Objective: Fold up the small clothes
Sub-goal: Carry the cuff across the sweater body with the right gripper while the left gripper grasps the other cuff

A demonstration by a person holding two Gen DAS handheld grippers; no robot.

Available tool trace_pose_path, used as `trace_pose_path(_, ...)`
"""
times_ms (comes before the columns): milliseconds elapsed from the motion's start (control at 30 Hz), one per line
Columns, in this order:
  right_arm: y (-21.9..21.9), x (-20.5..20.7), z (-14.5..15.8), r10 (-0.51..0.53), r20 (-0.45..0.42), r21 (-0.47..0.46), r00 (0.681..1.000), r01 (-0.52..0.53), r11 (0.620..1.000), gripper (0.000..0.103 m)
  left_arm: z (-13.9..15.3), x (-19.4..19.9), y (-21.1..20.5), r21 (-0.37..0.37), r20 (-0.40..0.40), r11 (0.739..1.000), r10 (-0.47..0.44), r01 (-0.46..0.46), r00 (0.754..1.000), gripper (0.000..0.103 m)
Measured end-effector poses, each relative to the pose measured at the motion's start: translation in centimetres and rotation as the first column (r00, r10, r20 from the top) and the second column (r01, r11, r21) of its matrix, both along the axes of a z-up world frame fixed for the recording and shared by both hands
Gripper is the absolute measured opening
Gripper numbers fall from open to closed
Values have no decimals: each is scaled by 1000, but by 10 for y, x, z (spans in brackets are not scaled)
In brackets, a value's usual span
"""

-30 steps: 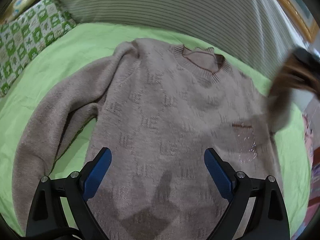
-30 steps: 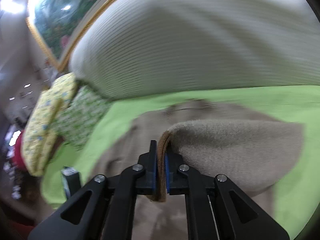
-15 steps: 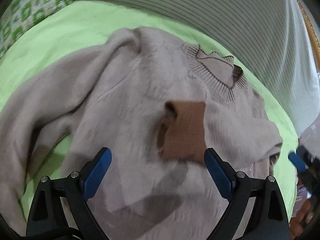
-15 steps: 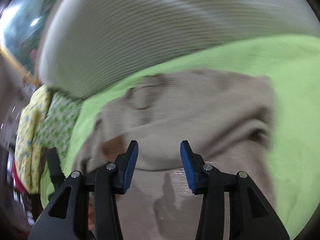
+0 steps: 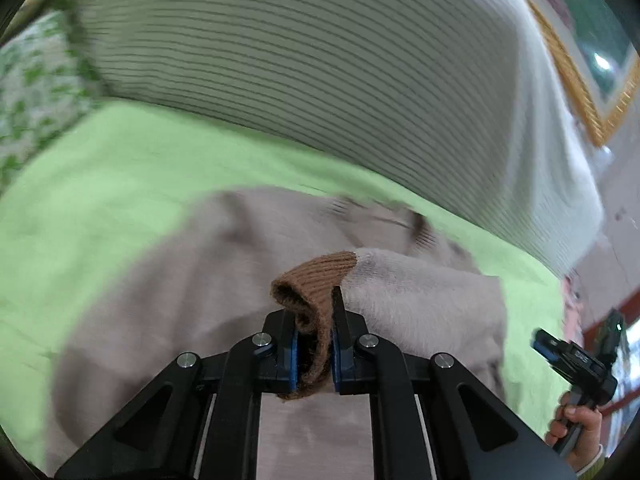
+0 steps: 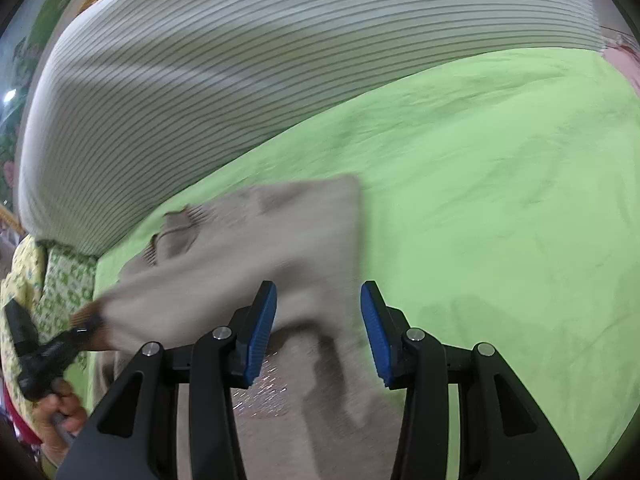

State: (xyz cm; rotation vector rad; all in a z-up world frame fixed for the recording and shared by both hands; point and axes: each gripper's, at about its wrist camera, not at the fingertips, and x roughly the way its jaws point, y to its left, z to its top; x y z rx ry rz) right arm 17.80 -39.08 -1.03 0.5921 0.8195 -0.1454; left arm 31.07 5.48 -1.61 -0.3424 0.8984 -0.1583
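Note:
A beige knit sweater (image 5: pixel 180 300) lies face up on the green sheet (image 5: pixel 100 200), collar toward the far side. One sleeve (image 5: pixel 420 300) is folded across the chest. My left gripper (image 5: pixel 314 320) is closing, and its blue pads pinch the sleeve's brown ribbed cuff (image 5: pixel 316 276), which bunches between them. From the right wrist view the same gripper (image 6: pixel 86 330) shows at the left with the cuff (image 6: pixel 86 314) in it. My right gripper (image 6: pixel 319 320) stands open just above the sweater's (image 6: pixel 260 248) side edge, nothing between its pads.
A large striped grey-white cover (image 5: pixel 320 80) rises behind the sheet. Green-patterned pillows (image 6: pixel 64 280) sit at the far left. A gold picture frame (image 5: pixel 580 92) hangs on the wall. Bare green sheet (image 6: pixel 500 200) stretches to the right of the sweater. A hand (image 5: pixel 576 436) holds the right gripper.
The right gripper let go of the sleeve cuff on the sweater's chest, opened and sank toward the sweater's side edge. The left gripper moved forward and closed on that cuff.

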Motion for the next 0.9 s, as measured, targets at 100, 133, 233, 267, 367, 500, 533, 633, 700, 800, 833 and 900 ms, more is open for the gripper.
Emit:
trace_pose_path(100, -10, 10, -8, -11, -17, -1, 1000, 11, 1000, 45, -18, 2, 30, -23, -63, 999, 48, -49, 997, 10)
trace_pose_path(133, -11, 16, -12, -4, -24, 2, 1000, 4, 1000, 45, -22, 1, 33, -28, -74, 998, 52, -54, 996, 10)
trace_pose_path(233, -7, 31, -21, 30, -44, 0, 999, -30, 1000, 45, -27, -8, 29, -16, -81, 999, 44, -46, 996, 10)
trace_pose_path(267, -4, 38, -24, 51, -48, 2, 998, -51, 999, 45, -29, -10, 25, -19, -83, 999, 41, -42, 996, 10)
trace_pose_path(367, 7, 59, -35, 107, -61, 4, 992, -107, 994, 46, -32, -18, 22, -26, -93, 999, 37, -39, 995, 10)
trace_pose_path(500, 21, 85, -52, 174, -101, -1, 980, -175, 985, 51, -38, -26, 23, -32, -114, 999, 35, -39, 993, 10)
trace_pose_path(533, 24, 91, -56, 191, -123, -21, 974, -194, 981, 46, -40, -27, 24, -38, -121, 998, 36, -41, 992, 10)
trace_pose_path(633, 27, 96, -49, 223, -137, -105, 965, -238, 965, 10, -42, -26, 22, -64, -131, 997, 25, -33, 991, 10)
trace_pose_path(700, 18, 94, -33, 218, -119, -157, 969, -236, 959, 9, -44, -22, 16, -87, -137, 996, 3, -15, 991, 10)
trace_pose_path(800, 0, 95, -24, 208, -121, -184, 971, -227, 956, 9, -52, -9, 3, -100, -154, 995, -34, 19, 987, 11)
trace_pose_path(833, -6, 96, -26, 199, -129, -190, 972, -221, 957, 9, -58, -4, -1, -87, -167, 996, -33, 19, 985, 10)
trace_pose_path(900, -10, 99, -33, 198, -143, -182, 970, -222, 958, 9, -71, 4, 0, -56, -197, 998, -15, 4, 980, 10)
